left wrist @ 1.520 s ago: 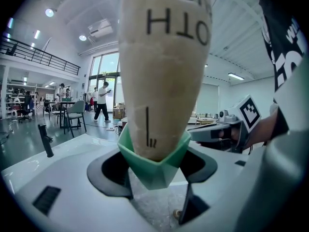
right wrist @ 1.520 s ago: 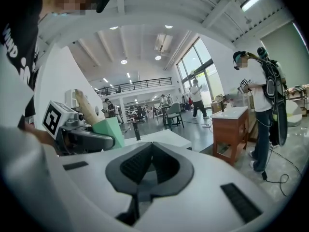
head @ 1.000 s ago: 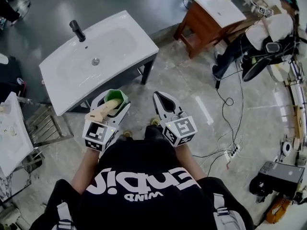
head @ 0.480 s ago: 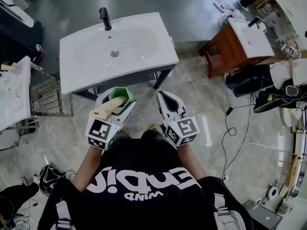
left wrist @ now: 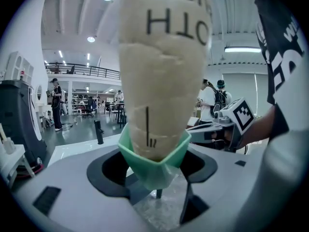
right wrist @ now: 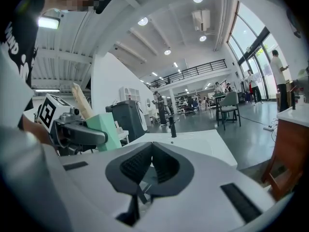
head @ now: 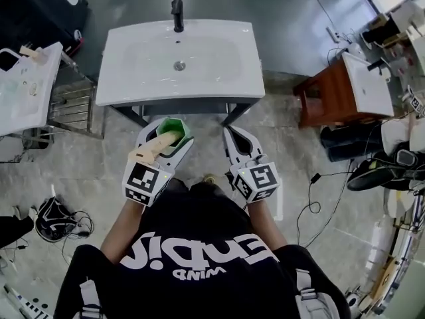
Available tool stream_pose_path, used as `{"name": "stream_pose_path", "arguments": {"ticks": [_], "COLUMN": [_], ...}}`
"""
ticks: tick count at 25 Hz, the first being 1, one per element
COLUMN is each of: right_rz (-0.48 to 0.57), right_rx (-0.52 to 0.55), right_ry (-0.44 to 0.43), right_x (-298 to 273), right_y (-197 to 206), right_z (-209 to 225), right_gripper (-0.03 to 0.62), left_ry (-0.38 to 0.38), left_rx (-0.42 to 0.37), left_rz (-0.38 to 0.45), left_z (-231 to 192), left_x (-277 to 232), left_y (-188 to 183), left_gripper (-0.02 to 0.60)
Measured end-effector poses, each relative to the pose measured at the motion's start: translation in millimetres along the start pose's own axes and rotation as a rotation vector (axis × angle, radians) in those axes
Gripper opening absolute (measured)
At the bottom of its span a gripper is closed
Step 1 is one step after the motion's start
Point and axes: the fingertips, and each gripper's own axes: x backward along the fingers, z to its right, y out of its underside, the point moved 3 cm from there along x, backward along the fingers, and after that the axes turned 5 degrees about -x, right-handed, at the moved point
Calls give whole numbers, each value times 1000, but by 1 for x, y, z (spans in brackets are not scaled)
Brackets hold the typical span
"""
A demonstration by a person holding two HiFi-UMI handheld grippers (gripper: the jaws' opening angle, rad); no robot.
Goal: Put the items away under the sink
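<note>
A white sink (head: 219, 65) on a dark frame, with a black faucet (head: 176, 13), stands straight ahead of me. My left gripper (head: 167, 137) is shut on a green cup (head: 175, 125) with a beige tube (head: 150, 149) sticking out of it. In the left gripper view the green cup (left wrist: 153, 163) sits between the jaws and the beige tube (left wrist: 164, 76) fills the upper middle. My right gripper (head: 234, 137) is shut and holds nothing; its jaws meet in the right gripper view (right wrist: 150, 161), where the sink (right wrist: 193, 141) lies beyond. Both grippers hover just before the sink's front edge.
A wooden vanity (head: 325, 102) with a white top stands to the right. At the left are another white basin (head: 26, 92) and a metal rack (head: 70, 108). Cables (head: 312, 198) and a dark bag (head: 56, 214) lie on the tiled floor.
The view has swung round, so the sink now lies squarely ahead instead of off to the left. Both grippers keep their pose and the left keeps its hold on the cup.
</note>
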Motion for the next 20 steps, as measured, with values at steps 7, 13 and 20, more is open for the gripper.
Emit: {"name": "stream_pose_path", "arguments": {"ticks": [7,13,20], "right_rz": [-21,-29,-17], "right_rx": [11,21,9], "right_ry": [-63,-84,-57], "right_x": [7,0,-14], "right_y": [5,2,0], "right_z": [3,-2,-9], "right_gripper": [18,18,18], "left_ry": [-65,-69,-47], "left_rx": [34,25,12], "left_rz": [-4,-5,-6], "left_z": [14,16,0], "left_x": [4,10,4], "left_y": [4,3,6], "left_gripper": [316,316,317]}}
